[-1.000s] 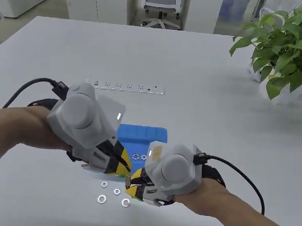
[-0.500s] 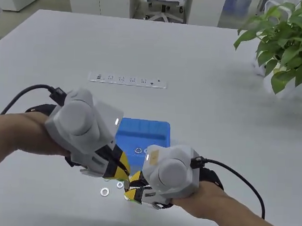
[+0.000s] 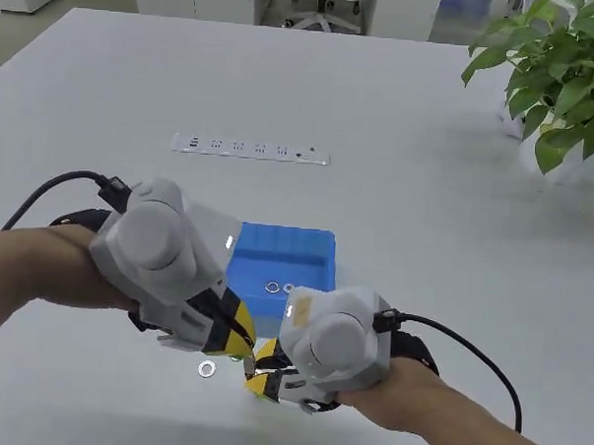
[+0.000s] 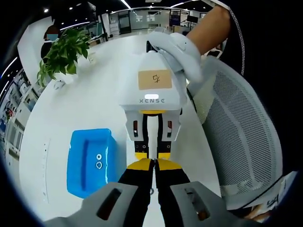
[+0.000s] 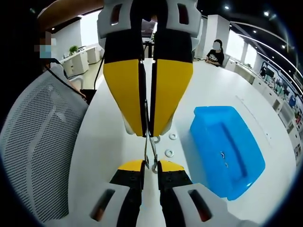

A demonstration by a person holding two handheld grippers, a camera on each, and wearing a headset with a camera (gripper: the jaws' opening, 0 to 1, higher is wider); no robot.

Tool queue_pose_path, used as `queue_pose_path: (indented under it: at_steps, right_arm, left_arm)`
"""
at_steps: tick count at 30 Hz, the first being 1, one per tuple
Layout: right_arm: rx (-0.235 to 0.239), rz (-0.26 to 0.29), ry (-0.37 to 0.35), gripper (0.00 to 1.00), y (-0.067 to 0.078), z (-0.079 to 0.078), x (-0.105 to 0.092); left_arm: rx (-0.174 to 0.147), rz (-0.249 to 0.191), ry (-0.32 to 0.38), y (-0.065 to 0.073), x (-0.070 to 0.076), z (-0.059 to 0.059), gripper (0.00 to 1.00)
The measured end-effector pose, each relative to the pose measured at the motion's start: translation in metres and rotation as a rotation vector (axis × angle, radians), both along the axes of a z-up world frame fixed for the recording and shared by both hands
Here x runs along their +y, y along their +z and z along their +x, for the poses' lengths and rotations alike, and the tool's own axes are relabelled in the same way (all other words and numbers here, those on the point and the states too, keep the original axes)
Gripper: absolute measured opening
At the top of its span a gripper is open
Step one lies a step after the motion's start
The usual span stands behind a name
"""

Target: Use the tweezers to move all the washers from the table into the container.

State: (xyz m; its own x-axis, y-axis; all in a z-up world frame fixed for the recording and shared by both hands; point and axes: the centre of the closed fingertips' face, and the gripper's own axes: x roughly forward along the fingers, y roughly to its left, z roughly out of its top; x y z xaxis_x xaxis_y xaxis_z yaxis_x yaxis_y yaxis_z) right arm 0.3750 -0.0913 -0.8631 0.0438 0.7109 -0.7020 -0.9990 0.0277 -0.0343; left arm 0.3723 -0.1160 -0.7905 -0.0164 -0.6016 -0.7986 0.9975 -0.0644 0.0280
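My left gripper (image 3: 240, 344) and right gripper (image 3: 260, 371) meet tip to tip just in front of the blue container (image 3: 311, 245). Thin metal tweezers (image 5: 147, 142) run between the left gripper's yellow jaws (image 5: 150, 135) and down into the right gripper (image 5: 150, 165); both sets of jaws are pressed onto them. Two washers (image 3: 271, 287) lie inside the container (image 4: 80, 165). One washer (image 3: 206, 369) lies on the table by the left gripper. More washers (image 5: 169, 152) lie beside the tweezers. A small ring (image 5: 155, 140) sits at the tweezers; I cannot tell if it is pinched.
A white power strip (image 3: 251, 149) lies further back on the white table (image 3: 398, 168). A potted plant (image 3: 560, 66) stands at the far right. A mesh office chair (image 4: 236, 137) stands at the near table edge.
The grippers stay tip to tip and have shifted slightly over the loose washers, so fewer show on the table. The head camera has moved, sliding the container up in view.
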Motion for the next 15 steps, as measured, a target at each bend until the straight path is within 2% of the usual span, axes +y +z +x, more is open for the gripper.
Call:
queue_pose_path:
  at_steps: [15]
  right_arm:
    - [0.009,0.003,-0.007,0.14,-0.0022,0.0023,0.0006]
  left_arm:
    - [0.002,-0.007,0.010,-0.0015,-0.0014,0.0023,0.06]
